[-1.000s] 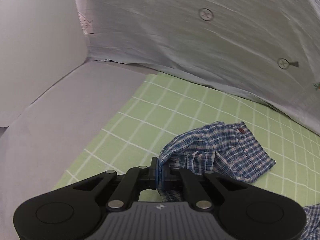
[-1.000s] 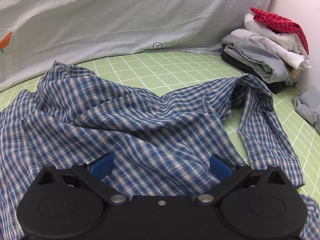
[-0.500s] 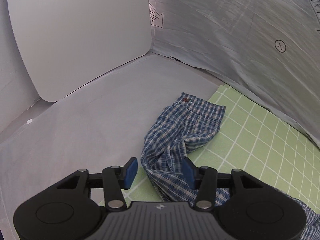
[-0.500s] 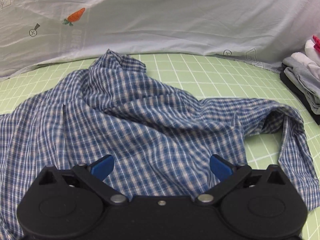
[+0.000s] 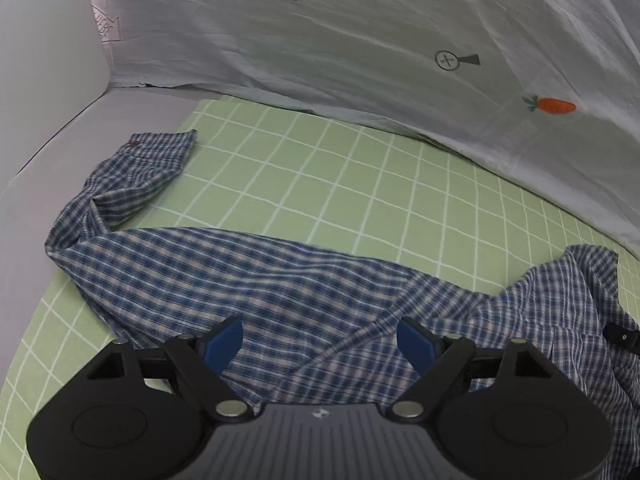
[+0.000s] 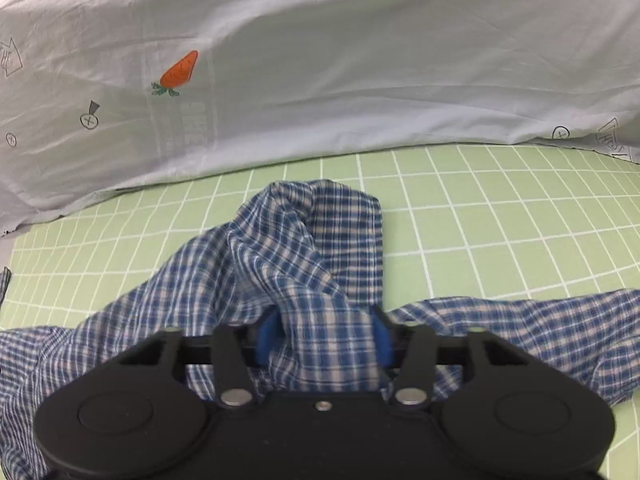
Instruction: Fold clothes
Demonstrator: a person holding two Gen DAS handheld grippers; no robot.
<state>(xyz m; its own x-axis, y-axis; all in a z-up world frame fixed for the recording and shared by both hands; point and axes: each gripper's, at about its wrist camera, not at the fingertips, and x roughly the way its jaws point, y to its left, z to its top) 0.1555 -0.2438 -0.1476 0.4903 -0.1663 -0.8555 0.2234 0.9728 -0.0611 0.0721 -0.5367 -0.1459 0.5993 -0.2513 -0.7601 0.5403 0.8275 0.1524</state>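
— While your right gripper (image 6: 324, 338) is closing, what sits between its fingers (image 6: 266, 338)?
— A raised bunch of the plaid shirt (image 6: 304, 264). Your left gripper (image 5: 320, 340) is opening wide above that shirt, spread over the green checked mat (image 5: 360, 184), gripping nothing.

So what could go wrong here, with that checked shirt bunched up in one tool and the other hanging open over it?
1. The right tool is closing on a thick bunch of the plaid shirt, so it may grab several layers and lift a lump rather than one edge.
2. The left tool is opening above the cloth with nothing pinched, so pulling may drag the whole shirt.
3. The far sleeve lies twisted at the edge of the green grid mat and could stay crumpled.
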